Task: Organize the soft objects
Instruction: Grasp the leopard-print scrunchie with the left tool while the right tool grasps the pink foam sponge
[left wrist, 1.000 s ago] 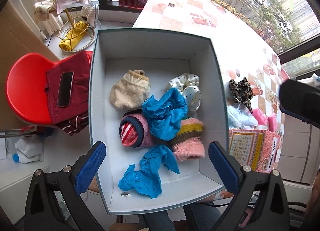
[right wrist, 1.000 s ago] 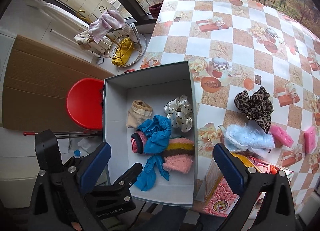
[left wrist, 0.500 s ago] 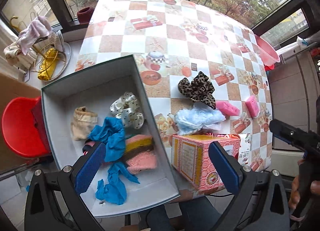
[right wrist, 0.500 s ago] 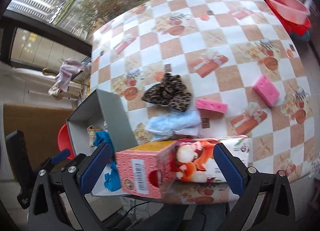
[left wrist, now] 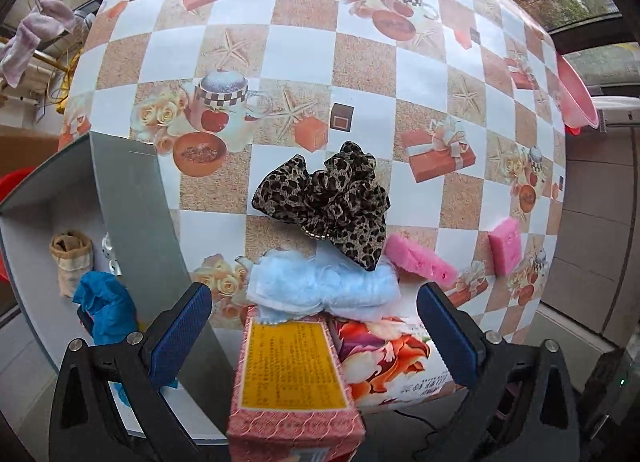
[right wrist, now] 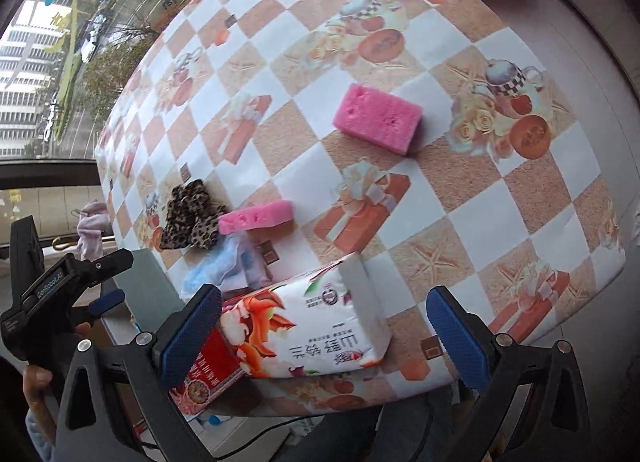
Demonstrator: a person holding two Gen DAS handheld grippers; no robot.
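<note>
Both grippers have swung from above the grey box [left wrist: 132,222] toward the table's near edge. Left gripper [left wrist: 312,338], fingers spread and holding nothing, hovers over a pink carton [left wrist: 292,382]; beyond it lie a fluffy blue puff [left wrist: 324,286] and a crinkled leopard-print scrunchie [left wrist: 324,202]. Right gripper [right wrist: 324,334], likewise spread wide, hovers above a glossy tissue pack [right wrist: 312,334]. Two porous pink sponges [right wrist: 378,118] [right wrist: 256,216] lie flat, long axes crosswise.

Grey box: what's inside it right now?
In the left wrist view the grey box shows a beige sock, a crumpled blue cloth and a sliver of white polka-dot fabric. Its near wall and the left gripper hide the rest.
</note>
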